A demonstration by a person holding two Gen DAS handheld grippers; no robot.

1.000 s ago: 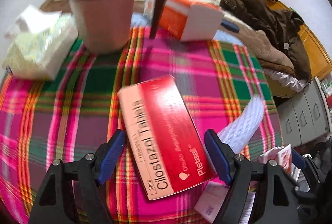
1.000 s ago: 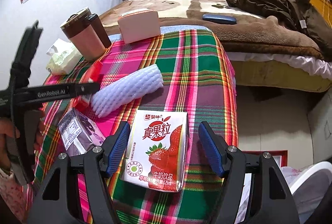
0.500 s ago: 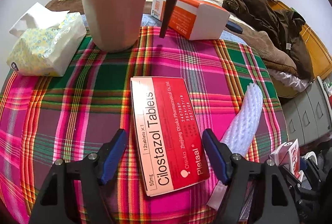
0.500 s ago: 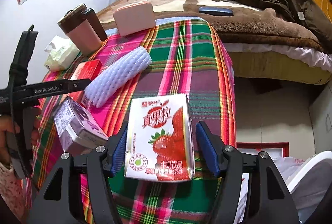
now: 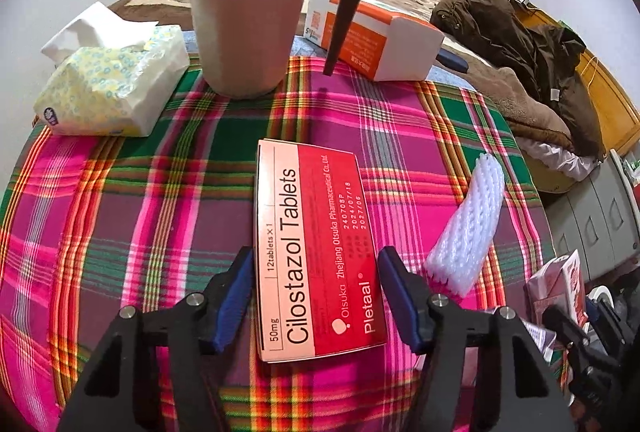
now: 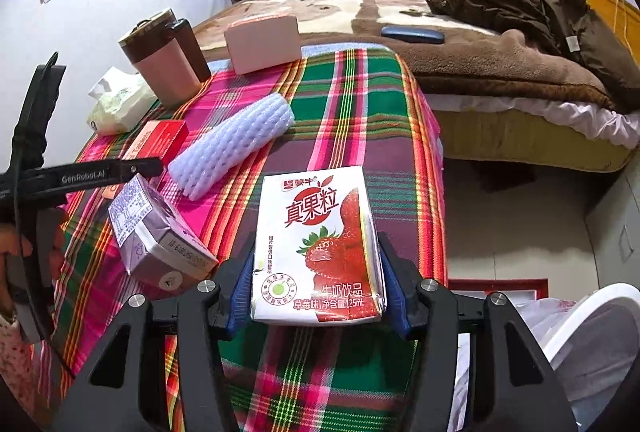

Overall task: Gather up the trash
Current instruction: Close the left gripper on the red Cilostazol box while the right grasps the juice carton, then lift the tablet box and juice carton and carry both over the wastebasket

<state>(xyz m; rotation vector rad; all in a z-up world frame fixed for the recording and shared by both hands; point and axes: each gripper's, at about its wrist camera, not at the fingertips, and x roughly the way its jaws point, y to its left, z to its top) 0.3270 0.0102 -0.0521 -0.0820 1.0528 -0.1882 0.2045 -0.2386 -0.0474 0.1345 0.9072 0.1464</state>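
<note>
A red Cilostazol tablet box lies flat on the plaid tablecloth. My left gripper straddles its near end, jaws close beside it with small gaps, not clamped. My right gripper is shut on a white strawberry milk carton, pads pressed on both sides. A white foam net sleeve lies mid-table and shows in the left wrist view. A purple carton lies tilted left of the milk carton. The red box also shows in the right wrist view.
A pink-brown lidded mug, a tissue pack and an orange-white box stand at the table's far side. A bed with brown clothes lies beyond. A white bin with a plastic bag sits by the table's right edge.
My left gripper narrowed around the red box, which turned straight between the jaws. My right gripper closed onto the strawberry milk carton and grips it.
</note>
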